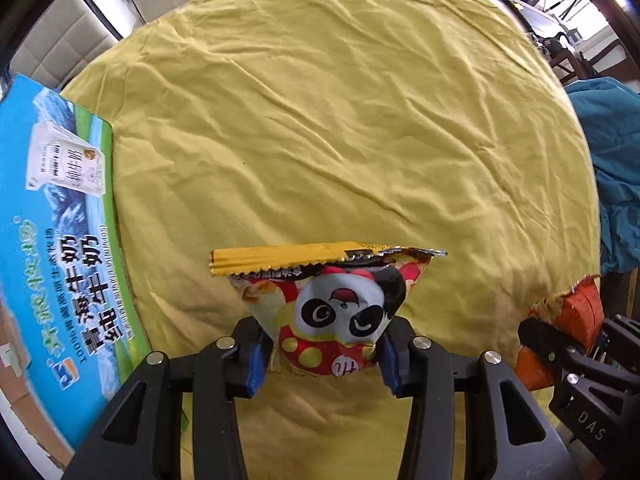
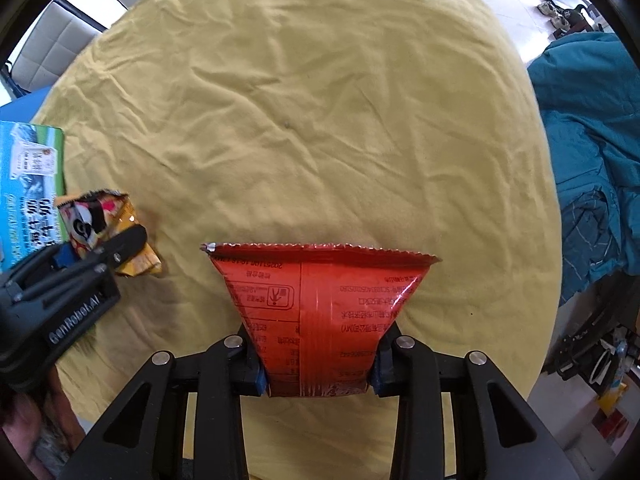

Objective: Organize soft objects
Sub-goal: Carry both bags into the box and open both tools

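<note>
The left tongs (image 1: 326,354) are clamped on the lower part of the panda snack bag (image 1: 340,312), held above the yellow cloth (image 1: 340,120) on the worktop, just right of the blue milk carton box (image 1: 60,240). The right tongs (image 2: 318,368) pinch the red snack bag (image 2: 320,304) the same way, further right of that box. Both bags look light, crinkly and puffed with air, likely slippery foil; gripping near a sealed edge should spare the contents.
</note>
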Tool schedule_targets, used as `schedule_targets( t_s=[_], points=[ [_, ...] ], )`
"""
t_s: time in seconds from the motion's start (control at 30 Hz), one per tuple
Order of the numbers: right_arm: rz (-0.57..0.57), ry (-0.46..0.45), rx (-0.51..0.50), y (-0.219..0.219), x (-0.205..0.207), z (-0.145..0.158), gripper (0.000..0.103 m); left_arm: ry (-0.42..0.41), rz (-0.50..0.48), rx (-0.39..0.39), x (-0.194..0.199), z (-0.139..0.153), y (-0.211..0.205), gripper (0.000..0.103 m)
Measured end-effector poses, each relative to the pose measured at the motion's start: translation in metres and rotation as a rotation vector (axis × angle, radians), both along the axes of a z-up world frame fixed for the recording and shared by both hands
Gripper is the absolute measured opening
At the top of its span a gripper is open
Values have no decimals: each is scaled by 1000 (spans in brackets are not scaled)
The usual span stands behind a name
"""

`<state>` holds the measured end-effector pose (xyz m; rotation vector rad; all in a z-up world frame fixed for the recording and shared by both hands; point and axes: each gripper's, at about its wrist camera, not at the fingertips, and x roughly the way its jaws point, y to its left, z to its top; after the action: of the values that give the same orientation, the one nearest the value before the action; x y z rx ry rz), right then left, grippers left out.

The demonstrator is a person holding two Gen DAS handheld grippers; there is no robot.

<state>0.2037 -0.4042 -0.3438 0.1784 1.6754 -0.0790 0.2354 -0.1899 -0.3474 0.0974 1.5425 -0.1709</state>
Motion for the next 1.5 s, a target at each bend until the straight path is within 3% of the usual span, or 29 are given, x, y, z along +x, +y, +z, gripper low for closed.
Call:
schedule_targets(
  t_s=[0.4, 0.7, 0.93, 1.23, 1.4, 1.5],
  points=[
    [11, -99, 42, 42, -2, 67, 37, -132, -3, -81, -38, 94, 15, 41],
    [48, -192, 71, 89, -10, 123, 37, -255, 20, -123, -46, 163, 91, 41],
    [102, -261, 95, 153, -19, 170, 37, -312, 58, -147, -52, 192, 149, 41],
    [220, -293, 122, 259, -24, 193, 37, -306, 154, -150, -62, 206, 255, 41],
    [300, -271, 146, 323, -23, 182, 37, -269, 219, -124, -61, 191, 313, 41],
    [338, -249, 153, 361, -21, 167, 37, -223, 256, -103, -56, 168, 346, 41]
  ],
)
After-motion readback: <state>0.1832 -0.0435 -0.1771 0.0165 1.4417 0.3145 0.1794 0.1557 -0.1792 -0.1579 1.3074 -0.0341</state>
